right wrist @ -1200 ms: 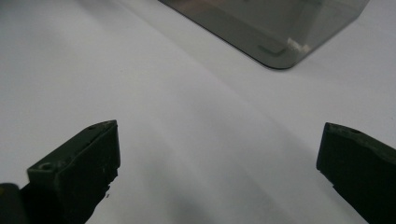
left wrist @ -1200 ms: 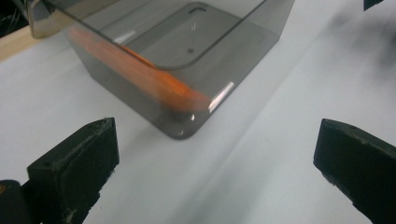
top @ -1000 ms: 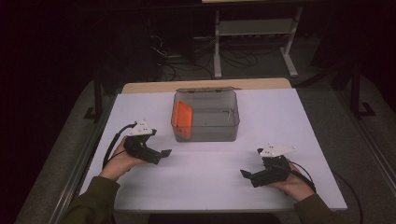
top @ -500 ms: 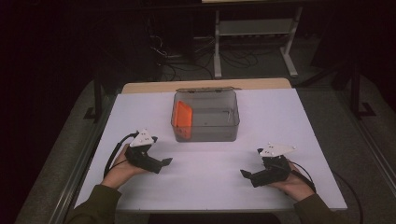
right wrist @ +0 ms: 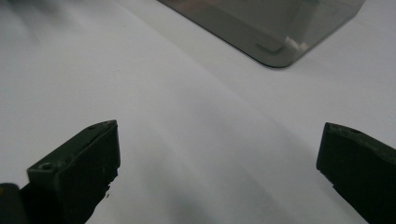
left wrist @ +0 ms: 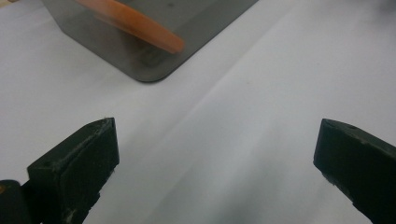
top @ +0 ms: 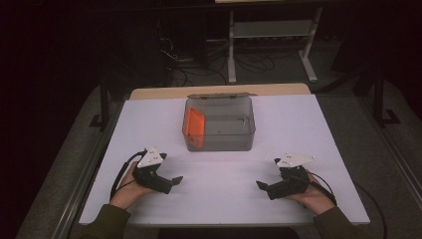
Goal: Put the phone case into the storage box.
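- Left gripper point(top: 174, 180) resting low on the white table point(top: 318, 129), lower left of high view; jaws spread wide, nothing between them.
- Right gripper point(top: 260, 185) lower right of high view, likewise parted wide and empty.
- Smoky clear box point(top: 219, 140) at centre of high view, well apart from both grippers, lid off or folded back at the far rim; cannot tell which.
- Orange flat piece point(top: 194, 128) inside box, leaning tilted against its left wall, upper edge near the rim.
- Same piece in upper left of left gripper view point(left wrist: 135, 22), seen through the tinted wall; box corner point(right wrist: 275, 44) at top of right gripper view.
- Handling guess: orange piece looks thin, rigid, light, smooth plastic; likely slippery across the faces.
- Best hold: pinch across the thin dimension at the raised upper edge, from above, jaw on each face.
- Box looks light with hard glossy walls; likely to slide on the table if nudged, so steadying it with right gripper at the near right wall seems wise.
- Risk: jaw tip knocking the piece flat onto the floor of the box, harder pick then.
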`<state>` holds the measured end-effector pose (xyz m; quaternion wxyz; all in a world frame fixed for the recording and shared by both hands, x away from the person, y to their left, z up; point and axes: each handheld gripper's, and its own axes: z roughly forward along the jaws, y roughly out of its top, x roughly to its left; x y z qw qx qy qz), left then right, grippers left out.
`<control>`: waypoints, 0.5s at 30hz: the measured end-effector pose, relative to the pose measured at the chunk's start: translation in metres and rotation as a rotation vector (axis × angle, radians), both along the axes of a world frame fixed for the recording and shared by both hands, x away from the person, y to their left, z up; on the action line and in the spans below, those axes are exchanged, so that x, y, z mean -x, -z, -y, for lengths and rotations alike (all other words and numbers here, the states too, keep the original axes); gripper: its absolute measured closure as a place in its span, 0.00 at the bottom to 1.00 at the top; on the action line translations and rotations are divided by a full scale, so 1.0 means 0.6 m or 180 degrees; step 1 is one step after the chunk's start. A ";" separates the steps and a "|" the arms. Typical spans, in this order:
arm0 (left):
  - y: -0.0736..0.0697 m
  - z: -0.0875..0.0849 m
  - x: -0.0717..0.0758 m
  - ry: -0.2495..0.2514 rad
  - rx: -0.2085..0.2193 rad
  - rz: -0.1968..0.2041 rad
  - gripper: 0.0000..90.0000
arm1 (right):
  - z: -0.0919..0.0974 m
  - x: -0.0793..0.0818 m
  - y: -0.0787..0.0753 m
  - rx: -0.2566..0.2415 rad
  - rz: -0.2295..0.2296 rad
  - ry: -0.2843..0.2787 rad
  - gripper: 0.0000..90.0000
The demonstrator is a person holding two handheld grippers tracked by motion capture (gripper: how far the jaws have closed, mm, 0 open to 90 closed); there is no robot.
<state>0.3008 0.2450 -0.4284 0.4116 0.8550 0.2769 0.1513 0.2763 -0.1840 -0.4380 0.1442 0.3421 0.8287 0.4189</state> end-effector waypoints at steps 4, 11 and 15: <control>0.006 0.002 0.006 0.0001 0.0012 -0.0013 0.00 | 0.000 0.000 0.000 -0.0001 0.0001 0.0000 0.00; 0.017 0.001 0.011 -0.0026 0.0043 -0.0041 0.00 | 0.000 0.000 0.000 -0.0008 0.0008 0.0002 0.00; 0.020 -0.005 0.016 -0.0048 0.0113 -0.0066 0.00 | -0.001 0.000 0.001 -0.0001 0.0006 -0.0005 0.00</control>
